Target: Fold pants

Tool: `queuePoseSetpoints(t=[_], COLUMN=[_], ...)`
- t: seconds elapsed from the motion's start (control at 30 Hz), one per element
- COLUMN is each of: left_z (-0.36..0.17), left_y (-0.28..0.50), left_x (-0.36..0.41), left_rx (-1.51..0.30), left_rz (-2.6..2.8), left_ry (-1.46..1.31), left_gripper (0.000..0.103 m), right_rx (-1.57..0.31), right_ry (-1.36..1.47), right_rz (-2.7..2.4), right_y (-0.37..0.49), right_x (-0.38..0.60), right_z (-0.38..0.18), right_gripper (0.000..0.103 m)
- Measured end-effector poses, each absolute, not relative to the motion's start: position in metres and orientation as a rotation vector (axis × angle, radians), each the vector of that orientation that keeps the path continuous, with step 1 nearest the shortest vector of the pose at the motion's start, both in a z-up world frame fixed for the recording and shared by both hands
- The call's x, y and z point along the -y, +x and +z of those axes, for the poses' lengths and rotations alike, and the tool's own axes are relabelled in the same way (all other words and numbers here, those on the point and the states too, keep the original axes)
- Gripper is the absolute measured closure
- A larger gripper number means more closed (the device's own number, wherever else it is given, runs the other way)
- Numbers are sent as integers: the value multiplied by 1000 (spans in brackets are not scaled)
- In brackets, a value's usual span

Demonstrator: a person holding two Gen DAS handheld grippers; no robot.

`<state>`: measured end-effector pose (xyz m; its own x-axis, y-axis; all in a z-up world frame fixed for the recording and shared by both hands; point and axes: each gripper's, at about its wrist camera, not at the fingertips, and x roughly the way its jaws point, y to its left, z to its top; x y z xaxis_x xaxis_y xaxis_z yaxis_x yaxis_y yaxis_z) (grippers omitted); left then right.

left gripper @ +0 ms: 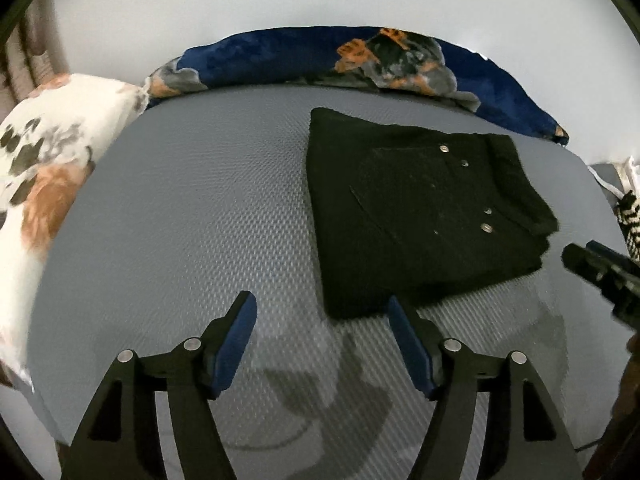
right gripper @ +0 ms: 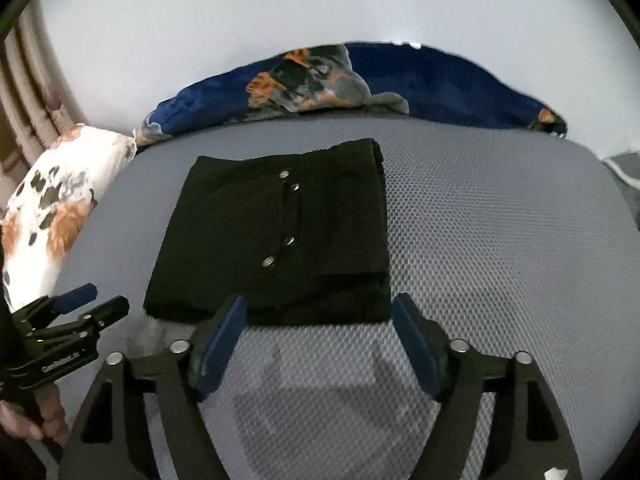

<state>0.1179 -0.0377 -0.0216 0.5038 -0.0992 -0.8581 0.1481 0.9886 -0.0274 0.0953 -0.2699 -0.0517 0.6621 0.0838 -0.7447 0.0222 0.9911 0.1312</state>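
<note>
Black pants — folded into a thick rectangle, metal studs, on a grey dimpled mattress. Left gripper and right gripper — jaws wide, empty.

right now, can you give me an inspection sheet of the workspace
surface: grey textured sheet, bare around the pants
job's things: black pants folded into a flat rectangle, metal buttons up
clutter: floral pillow at left; blue blanket along the far edge
grippers: left gripper open, holding nothing; right gripper open, holding nothing; both short of the pants' near edge
cables: white cord at far right
surroundings: pale wall behind
</note>
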Motion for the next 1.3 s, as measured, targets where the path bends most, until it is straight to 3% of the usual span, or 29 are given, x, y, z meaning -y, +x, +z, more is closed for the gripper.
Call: queuePoseSetpoints(t=[0.4,1.3], left_z=[-6,7], left_y=[67,40], left_x=[36,40], left_rx=[-973,-906], left_rz=[-102,-86], left_ry=[73,117], left_gripper=[34,34], right_rx=[-791,-787], right_ry=[84,59], right_rz=[11,20], right_y=[51,34], right_x=[237,221], right_z=[-47,-46], right_gripper=[18,16])
